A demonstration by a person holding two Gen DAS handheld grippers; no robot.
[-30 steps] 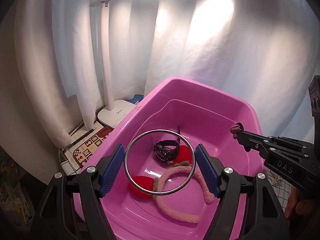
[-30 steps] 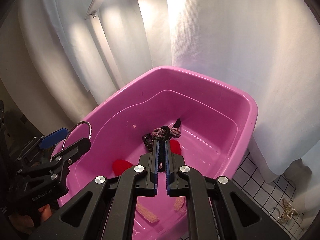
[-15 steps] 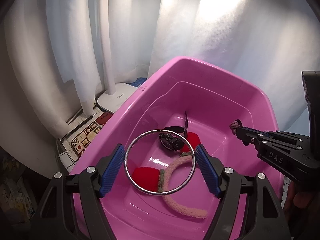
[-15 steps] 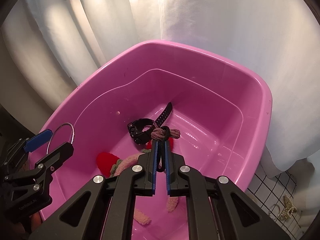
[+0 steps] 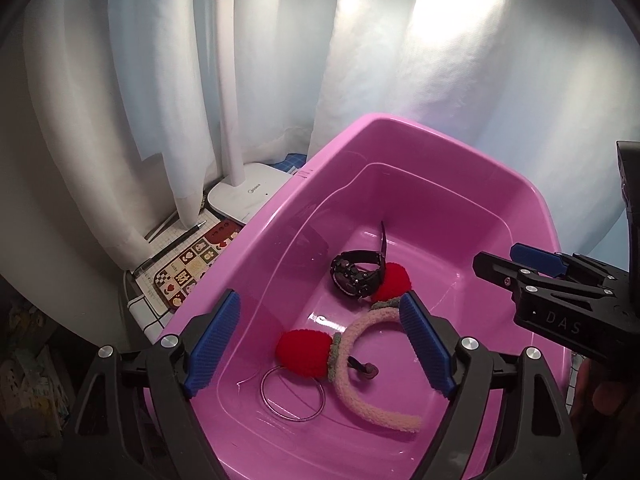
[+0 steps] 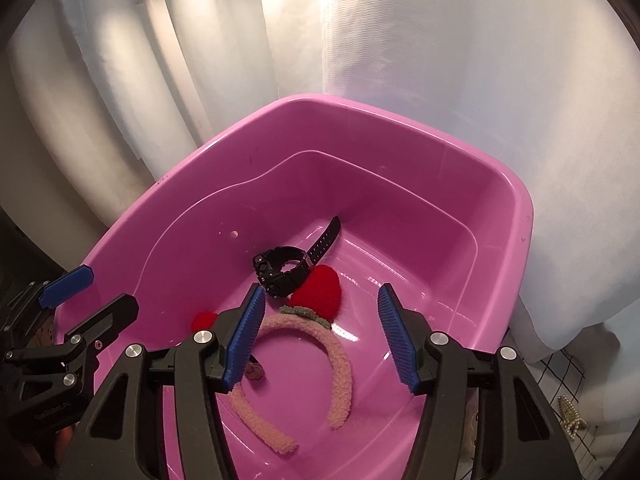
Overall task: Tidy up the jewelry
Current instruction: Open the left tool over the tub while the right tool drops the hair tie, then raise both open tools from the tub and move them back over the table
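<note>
A pink plastic tub [image 5: 472, 148] [image 6: 516, 208] holds the jewelry. A silver bangle [image 5: 293, 394] lies flat on its floor near the front. A pink fuzzy headband [image 5: 374, 402] [image 6: 340, 364] with red pompoms lies beside it. A black watch [image 5: 356, 272] [image 6: 282, 270] lies further back. A small dark hair tie [image 5: 366, 370] [image 6: 254, 372] lies inside the headband arc. My left gripper [image 5: 316, 344] is open and empty above the tub. My right gripper [image 6: 320, 340] is open and empty above the headband.
A white desk lamp base [image 5: 248, 196] and a patterned card with a pen [image 5: 188, 268] sit left of the tub. White curtains hang behind. A pearl hair clip [image 6: 570, 418] lies on the gridded surface at the right.
Both grippers opened. The bangle fell from the left gripper to the tub floor. The hair tie fell from the right gripper and lies by the headband.
</note>
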